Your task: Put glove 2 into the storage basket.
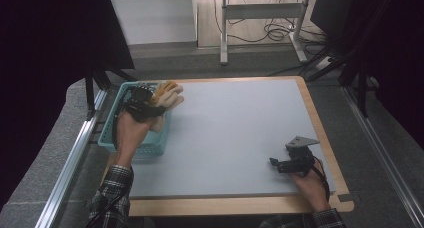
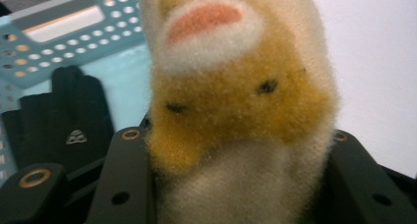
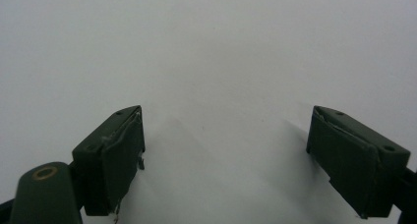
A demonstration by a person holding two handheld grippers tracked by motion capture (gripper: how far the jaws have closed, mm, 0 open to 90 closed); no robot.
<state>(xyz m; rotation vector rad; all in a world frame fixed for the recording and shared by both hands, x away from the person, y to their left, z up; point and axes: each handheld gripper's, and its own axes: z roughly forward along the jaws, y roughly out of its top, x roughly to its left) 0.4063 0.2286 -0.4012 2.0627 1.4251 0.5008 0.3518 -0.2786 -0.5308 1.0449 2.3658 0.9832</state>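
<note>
As the mat (image 1: 235, 133) lies bare, the plush toy (image 1: 167, 95) should be carried clear of the teal basket (image 1: 114, 138) rim before lowering. The left gripper (image 1: 150, 104) clamps the toy above the basket's right edge; the right gripper (image 1: 280, 164) rests with jaws apart, holding nothing. The left gripper view reveals a black glove (image 2: 64, 118) in the basket.

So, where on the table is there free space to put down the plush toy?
The grey mat lies bare between the teal basket and the right tongs. It is crowded at the basket, where the left tongs grip the plush toy.
</note>
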